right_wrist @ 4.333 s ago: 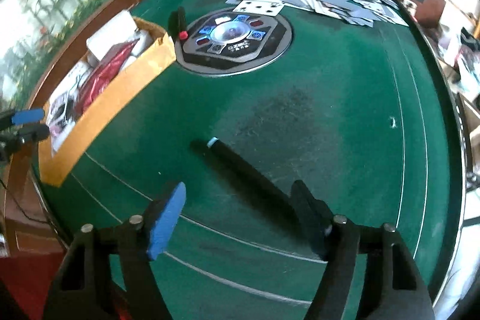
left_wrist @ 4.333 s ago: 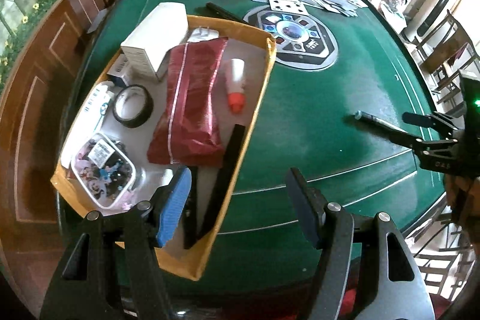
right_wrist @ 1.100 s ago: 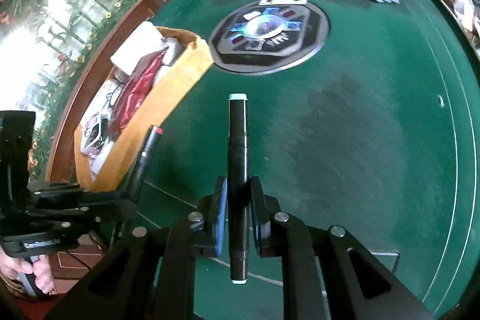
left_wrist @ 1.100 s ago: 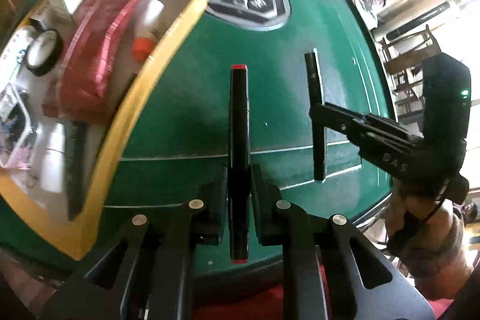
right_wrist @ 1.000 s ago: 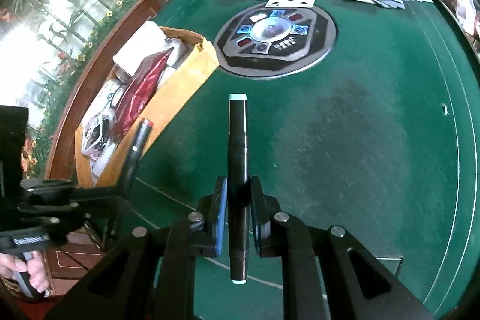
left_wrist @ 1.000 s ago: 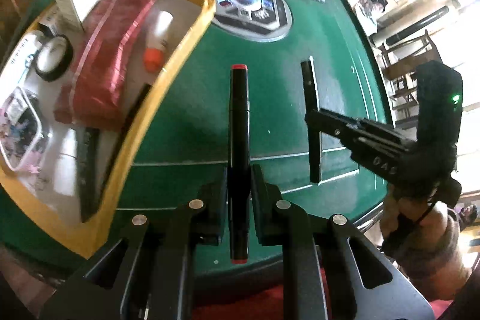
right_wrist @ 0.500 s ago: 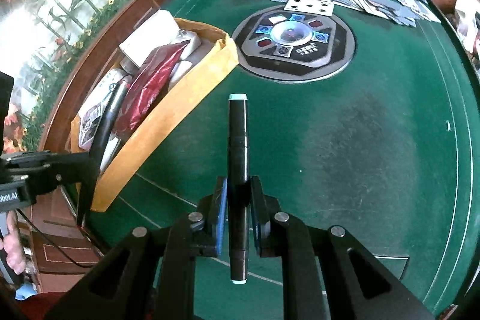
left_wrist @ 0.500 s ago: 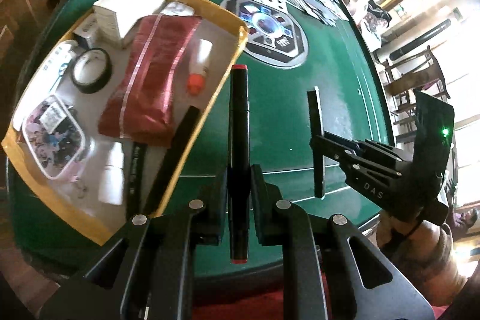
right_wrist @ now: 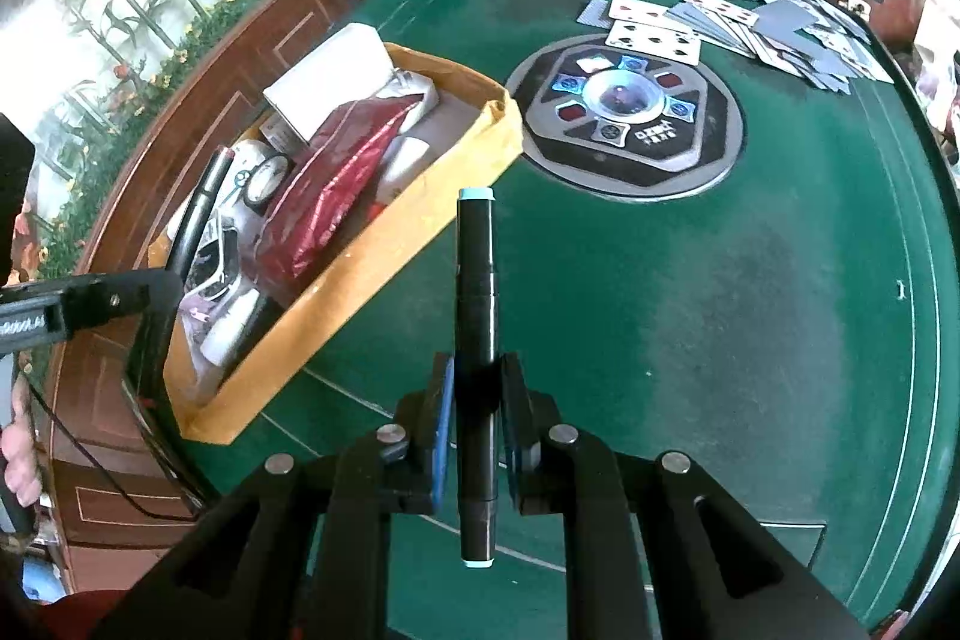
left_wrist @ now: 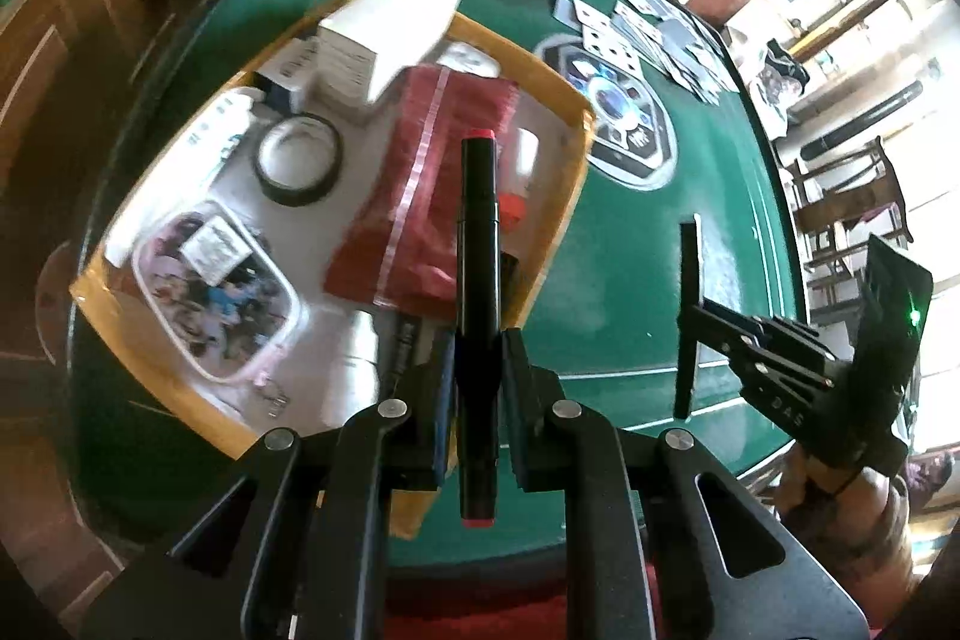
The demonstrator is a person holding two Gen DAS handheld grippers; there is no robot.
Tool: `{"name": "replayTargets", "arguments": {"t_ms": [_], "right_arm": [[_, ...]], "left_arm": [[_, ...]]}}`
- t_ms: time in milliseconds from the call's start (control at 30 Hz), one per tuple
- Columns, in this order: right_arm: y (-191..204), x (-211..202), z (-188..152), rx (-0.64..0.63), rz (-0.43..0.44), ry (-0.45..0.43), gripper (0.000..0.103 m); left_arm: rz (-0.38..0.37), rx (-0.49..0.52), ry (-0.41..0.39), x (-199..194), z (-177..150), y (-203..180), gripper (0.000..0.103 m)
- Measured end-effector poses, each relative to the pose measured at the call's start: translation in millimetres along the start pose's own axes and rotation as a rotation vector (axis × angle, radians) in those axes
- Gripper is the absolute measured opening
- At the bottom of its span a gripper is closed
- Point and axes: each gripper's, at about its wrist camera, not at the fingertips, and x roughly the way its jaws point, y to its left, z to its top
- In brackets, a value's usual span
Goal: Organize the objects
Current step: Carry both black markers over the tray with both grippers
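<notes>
My left gripper (left_wrist: 477, 370) is shut on a black marker with red ends (left_wrist: 477, 244), held lengthwise above the near right part of the yellow cardboard tray (left_wrist: 573, 178). The tray holds a red foil pouch (left_wrist: 420, 184), a white box (left_wrist: 390, 34), a tape roll (left_wrist: 298, 160), a clear tub of small items (left_wrist: 222, 292) and a small bottle with an orange cap (left_wrist: 519, 172). My right gripper (right_wrist: 477, 388) is shut on a black marker with teal ends (right_wrist: 476, 292), above the green felt just right of the tray (right_wrist: 384, 274). The left gripper (right_wrist: 120, 304) shows over the tray in the right wrist view.
A round console (right_wrist: 627, 124) sits in the middle of the green card table (right_wrist: 780, 280). Playing cards (right_wrist: 750, 22) lie spread at the far side. Wooden cabinets (right_wrist: 300, 22) run along the left. Chairs (left_wrist: 852, 196) stand past the table's right edge.
Both grippers have carried their markers leftward towards the tray. The left one now hangs over the tray's contents instead of over the felt; the right one has come closer to the tray's edge.
</notes>
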Motion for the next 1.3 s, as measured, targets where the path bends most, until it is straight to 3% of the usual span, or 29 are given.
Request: {"name": "replayTargets", "arguments": {"t_ms": [667, 1100, 1300], "right_arm": [[22, 12, 5, 0.133, 0.024, -0.031, 0.013], [50, 10, 16, 0.138, 0.01, -0.054, 0.013], [54, 8, 34, 0.199, 0.025, -0.084, 0.013]], "left_arm": [[0.032, -0.006, 0.005, -3, 42, 64, 0.014], [0.026, 0.091, 0.151, 62, 64, 62, 0.014], [0.029, 0.112, 0.177, 78, 72, 64, 0.014]]}}
